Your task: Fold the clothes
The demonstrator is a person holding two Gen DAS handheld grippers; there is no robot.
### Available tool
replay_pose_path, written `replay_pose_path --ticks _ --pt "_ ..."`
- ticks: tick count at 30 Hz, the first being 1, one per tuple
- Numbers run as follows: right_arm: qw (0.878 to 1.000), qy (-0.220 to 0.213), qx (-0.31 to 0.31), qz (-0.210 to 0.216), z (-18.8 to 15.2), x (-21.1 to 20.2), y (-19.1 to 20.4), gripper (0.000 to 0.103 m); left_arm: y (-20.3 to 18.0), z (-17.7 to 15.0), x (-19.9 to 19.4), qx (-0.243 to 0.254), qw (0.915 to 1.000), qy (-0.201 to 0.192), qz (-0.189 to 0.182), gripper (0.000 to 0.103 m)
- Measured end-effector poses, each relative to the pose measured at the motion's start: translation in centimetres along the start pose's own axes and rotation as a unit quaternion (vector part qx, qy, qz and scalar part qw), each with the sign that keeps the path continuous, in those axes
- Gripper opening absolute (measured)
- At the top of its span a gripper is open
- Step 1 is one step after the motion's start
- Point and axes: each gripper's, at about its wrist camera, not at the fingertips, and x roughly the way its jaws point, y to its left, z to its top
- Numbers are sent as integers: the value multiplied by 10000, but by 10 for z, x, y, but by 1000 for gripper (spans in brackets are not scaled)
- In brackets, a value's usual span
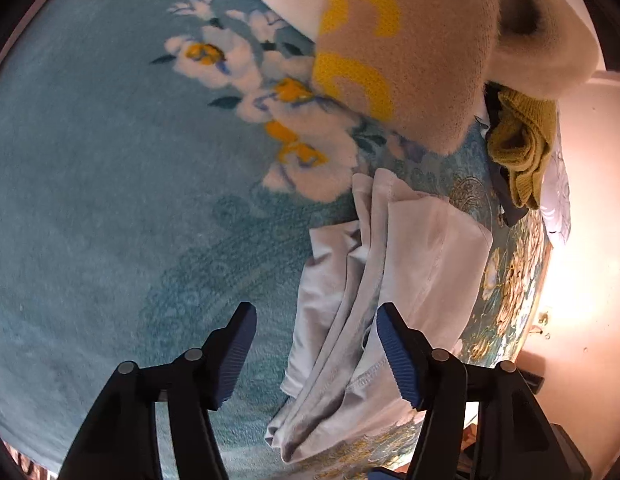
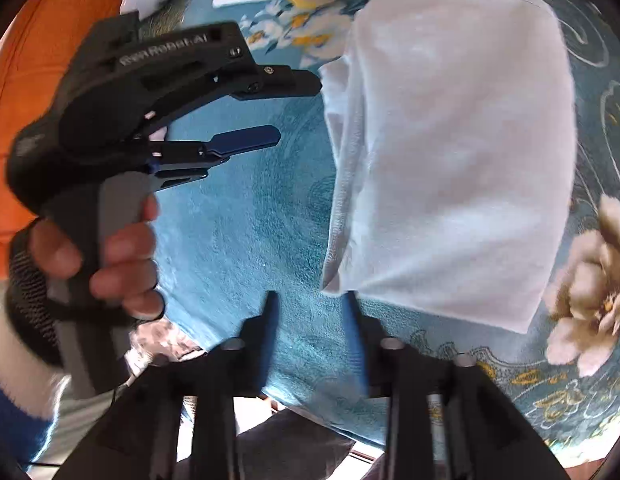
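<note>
The folded white garment lies flat on the teal flowered blanket, so that's my landmark. The right gripper hangs just off the garment's near corner, jaws apart, nothing between them. The left gripper, held in a gloved hand, sits beside the garment's left edge, jaws spread and empty too. A fuzzy beige-and-yellow sweater lies beyond the garment.

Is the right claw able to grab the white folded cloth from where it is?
Probably yes. The right claw is open and empty, and the nearest corner of the white folded cloth lies just ahead of its tips on the blue blanket, with nothing between them.
</note>
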Motion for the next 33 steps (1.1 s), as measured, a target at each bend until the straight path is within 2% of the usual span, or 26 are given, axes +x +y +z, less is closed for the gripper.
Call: replay_pose_path --ticks 3,6,9,12,17,19,23,25,26,29,31,33 --pt "9990 -185 413 -44 -9 -20 -23 43 11 9 9 266 9996 12 -109 70" --pt "9963 -307 768 -226 -21 -40 -50 43 0 27 23 545 9972 138 -489 72" --pt "9922 -367 1123 -406 -36 -53 -74 43 -15 42 39 915 9925 370 -723 78" --pt "9873 -332 1463 -520 -51 -58 -93 44 -23 54 45 1048 9876 602 -1000 87" --pt "9839 -224 1688 -547 -66 -49 -100 44 -39 61 51 1448 9792 970 -1037 85" --pt "9844 -183 1665 -537 -66 -46 -97 44 -46 60 54 1481 9781 1098 -962 68" --pt "9868 -196 1530 -485 -62 -39 -88 44 -61 51 50 1617 9760 1204 -826 48" --pt "9878 -244 1474 -442 -60 -39 -83 44 -65 43 38 1701 9751 1203 -763 26" --pt "9881 -264 1456 -430 -60 -40 -82 44 -68 39 36 1773 9746 1153 -742 21" --pt "9877 -310 1467 -441 -59 -43 -82 44 -59 27 9 1854 9757 851 -802 18" --pt "9869 -360 1515 -430 -61 -45 -82 44 -48 23 -9 1625 9806 602 -921 17" --pt "9855 -441 1594 -377 -62 -48 -83 44 -29 19 -33 1161 9871 222 -1076 17"
